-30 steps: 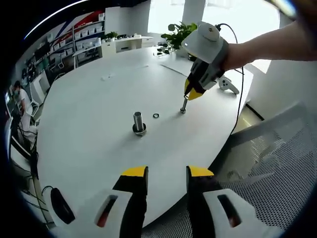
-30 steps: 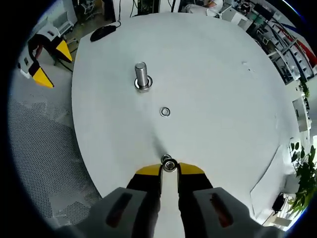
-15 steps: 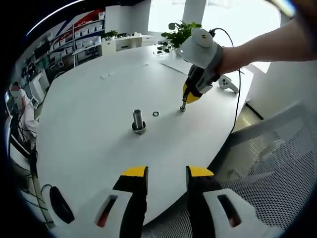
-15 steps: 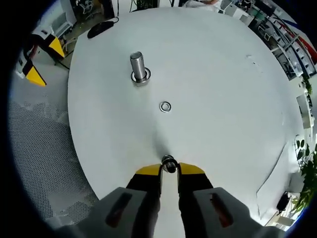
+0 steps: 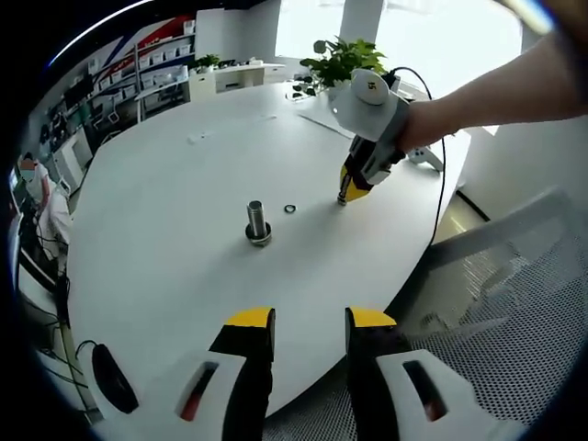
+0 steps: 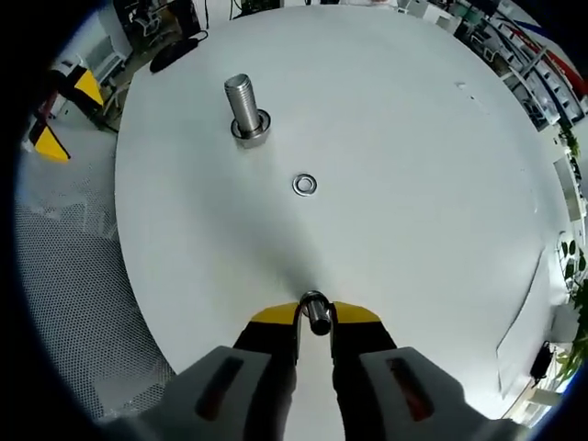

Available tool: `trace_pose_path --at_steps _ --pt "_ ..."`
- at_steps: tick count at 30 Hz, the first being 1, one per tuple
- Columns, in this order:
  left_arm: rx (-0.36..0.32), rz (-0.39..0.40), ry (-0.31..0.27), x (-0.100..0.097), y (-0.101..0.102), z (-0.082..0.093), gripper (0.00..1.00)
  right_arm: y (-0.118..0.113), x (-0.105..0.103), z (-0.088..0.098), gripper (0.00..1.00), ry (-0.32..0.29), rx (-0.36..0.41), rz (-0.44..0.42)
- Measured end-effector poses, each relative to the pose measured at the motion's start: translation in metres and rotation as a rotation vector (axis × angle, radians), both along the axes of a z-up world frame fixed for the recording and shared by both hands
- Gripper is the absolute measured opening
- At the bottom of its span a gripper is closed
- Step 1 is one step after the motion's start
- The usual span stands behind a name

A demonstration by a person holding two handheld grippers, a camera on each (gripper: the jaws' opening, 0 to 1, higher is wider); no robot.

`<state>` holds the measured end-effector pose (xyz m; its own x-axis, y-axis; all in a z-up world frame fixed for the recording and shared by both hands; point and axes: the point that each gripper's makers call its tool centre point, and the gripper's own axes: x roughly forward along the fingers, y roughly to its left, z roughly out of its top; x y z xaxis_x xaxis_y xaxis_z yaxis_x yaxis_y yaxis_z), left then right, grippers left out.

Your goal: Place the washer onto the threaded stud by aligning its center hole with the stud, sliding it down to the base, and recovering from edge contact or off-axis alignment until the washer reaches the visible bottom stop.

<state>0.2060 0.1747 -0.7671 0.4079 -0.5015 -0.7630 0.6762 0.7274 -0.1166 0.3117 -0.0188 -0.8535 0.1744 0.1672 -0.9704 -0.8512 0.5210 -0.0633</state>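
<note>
1. Counting what stands on the white round tabletop (image 6: pixel 413 138), I find one large threaded stud (image 6: pixel 243 106) upright on its wide base, one loose washer (image 6: pixel 305 185) lying flat, and one small bolt (image 6: pixel 316 312) held in my right gripper.
2. In the left gripper view the same three appear: the large stud (image 5: pixel 256 220) towards the middle of the tabletop (image 5: pixel 165 184), the washer (image 5: pixel 290 209) just beside it and apart from it, and the small bolt (image 5: pixel 340 198) nearer the tabletop's edge on the chair side.
3. The washer is not on any stud; it lies between the large stud and the small bolt, touching neither.
4. My right gripper (image 6: pixel 315 314) has its two yellow-tipped jaws drawn in close on the small bolt, which stands between the tips; in the left gripper view that gripper (image 5: pixel 353 191) comes down on the bolt from above with my hand (image 5: pixel 418 124) behind it.
5. My left gripper (image 5: pixel 310 320) hangs off the near edge of the tabletop, jaws parted with a clear gap, holding and touching nothing.
6. A dark computer mouse (image 5: pixel 115 381) lies near the tabletop's edge by my left gripper, and a mesh chair (image 5: pixel 514 276) stands beside the table.
</note>
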Motion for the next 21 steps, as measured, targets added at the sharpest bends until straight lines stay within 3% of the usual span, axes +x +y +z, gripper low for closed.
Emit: trace_pose_path --at_steps 9,21 --pt "-0.005 0.004 -0.007 0.002 0.000 0.002 0.29 -0.006 0.001 0.008 0.22 -0.034 0.013 -0.042" --pt "-0.003 -0.015 -0.013 0.000 -0.003 0.003 0.28 -0.006 -0.022 0.033 0.26 -0.074 0.047 -0.082"
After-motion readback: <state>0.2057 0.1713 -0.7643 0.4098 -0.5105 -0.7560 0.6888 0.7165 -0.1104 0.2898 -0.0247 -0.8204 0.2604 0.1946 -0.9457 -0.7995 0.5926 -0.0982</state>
